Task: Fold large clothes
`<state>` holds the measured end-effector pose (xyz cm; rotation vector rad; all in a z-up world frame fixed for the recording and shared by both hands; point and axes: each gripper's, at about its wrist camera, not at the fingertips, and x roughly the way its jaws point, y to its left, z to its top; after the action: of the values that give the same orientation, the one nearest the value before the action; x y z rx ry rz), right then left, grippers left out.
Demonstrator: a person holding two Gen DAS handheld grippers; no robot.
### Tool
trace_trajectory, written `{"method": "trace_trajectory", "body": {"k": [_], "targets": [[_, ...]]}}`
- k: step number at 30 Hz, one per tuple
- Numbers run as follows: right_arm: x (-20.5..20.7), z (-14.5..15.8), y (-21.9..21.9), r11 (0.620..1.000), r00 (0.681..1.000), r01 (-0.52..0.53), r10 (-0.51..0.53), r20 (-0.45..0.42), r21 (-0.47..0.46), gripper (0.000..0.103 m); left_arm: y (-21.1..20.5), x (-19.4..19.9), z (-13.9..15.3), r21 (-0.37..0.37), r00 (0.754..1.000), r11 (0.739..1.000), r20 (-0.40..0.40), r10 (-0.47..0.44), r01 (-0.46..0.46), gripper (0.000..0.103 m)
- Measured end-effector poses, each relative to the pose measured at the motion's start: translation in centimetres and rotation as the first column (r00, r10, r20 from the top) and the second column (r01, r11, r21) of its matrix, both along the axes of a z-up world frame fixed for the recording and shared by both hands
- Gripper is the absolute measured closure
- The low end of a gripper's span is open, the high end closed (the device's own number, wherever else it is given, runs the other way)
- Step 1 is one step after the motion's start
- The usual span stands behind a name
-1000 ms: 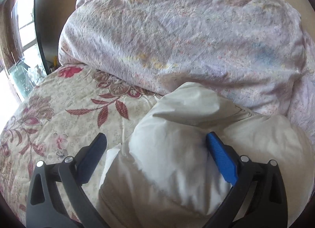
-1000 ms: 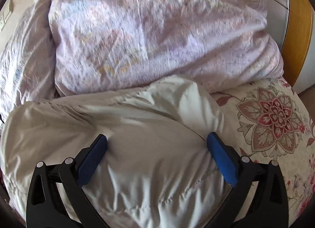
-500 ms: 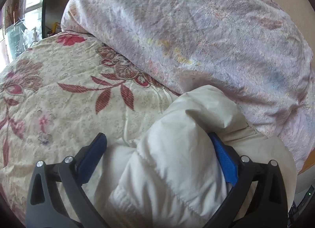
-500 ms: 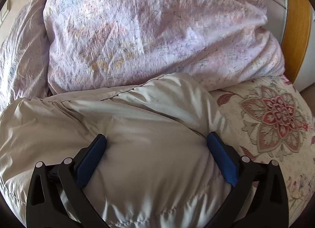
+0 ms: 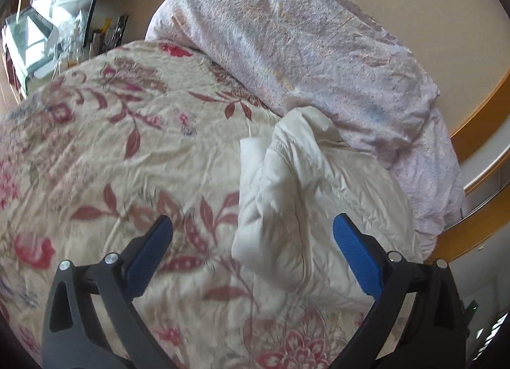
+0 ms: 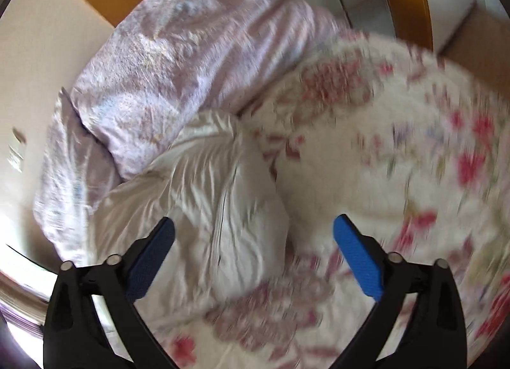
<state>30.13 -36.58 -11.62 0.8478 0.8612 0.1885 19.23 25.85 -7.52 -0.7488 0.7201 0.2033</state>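
Two grippers, both with jaws wide apart and nothing between the pads. Left gripper (image 5: 253, 241) hangs over the bed with the bundle just ahead and to its right; right gripper (image 6: 255, 239) hangs over the bundle's near right corner, and its jaws have just been closing a little, with no fabric caught in them. Right view is heavily blurred, so fine detail there is unreliable.

Step in hand, as I judge it: letting go of a finished fold and backing off, or lining up for the next grab. To do it well: keep the jaws clear of loose edges so the puffy layers are not dragged open; if another fold is needed, come in low at a corner or hem, pinch all layers together, and move both sides evenly. Puffy fill will likely spring back, so press the fold flat before leaving it.

White padded jacket (image 5: 306, 206) lies on the floral bedspread (image 5: 111, 152), bunched into a thick rectangular bundle, touching the lilac duvet roll (image 5: 302, 50) behind it. Top end is lumpy with a raised flap; quilting seams and creases show; left edge looks fairly straight. In the right view the same jacket (image 6: 204, 196) sits between duvet (image 6: 178, 62) and bedspread (image 6: 382, 152). Fold looks rough, not crisp.
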Motion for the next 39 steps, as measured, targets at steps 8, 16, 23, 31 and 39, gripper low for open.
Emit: {"method": "trace_trajectory", "body": {"k": [8, 16, 23, 31, 39], "targets": [[0.4, -3.3, 3.8, 0.985, 0.991, -0.058, 0.076, -0.108, 0.163, 0.025, -2.8, -0.2, -2.9, -0.157, 1.0, 0.988, 0.016, 0.008, -0.005, 0.014], [0.7, -3.8, 5.2, 0.985, 0.997, -0.022, 0.035, -0.073, 0.174, 0.033, -4.2, 1.4, -5.3, -0.261, 0.999, 0.964, 0.015, 0.049, -0.043, 0.028], [0.7, -4.7, 4.8, 0.979, 1.0, 0.022, -0.018, -0.019, 0.204, 0.044, -4.5, 1.7, -5.6, -0.284, 0.99, 0.954, 0.074, 0.117, -0.092, 0.033], [0.8, -5.2, 4.9, 0.972, 0.999, 0.041, -0.046, 0.018, 0.229, 0.062, -3.5, 1.3, -7.5, -0.446, 0.965, 0.883, 0.137, 0.225, -0.143, 0.069], [-0.1, -3.4, 4.6, 0.97, 0.996, -0.007, -0.015, 0.086, 0.243, 0.076, -3.0, 0.8, -5.0, -0.411, 0.964, 0.909, 0.206, 0.166, -0.069, 0.082]]}}
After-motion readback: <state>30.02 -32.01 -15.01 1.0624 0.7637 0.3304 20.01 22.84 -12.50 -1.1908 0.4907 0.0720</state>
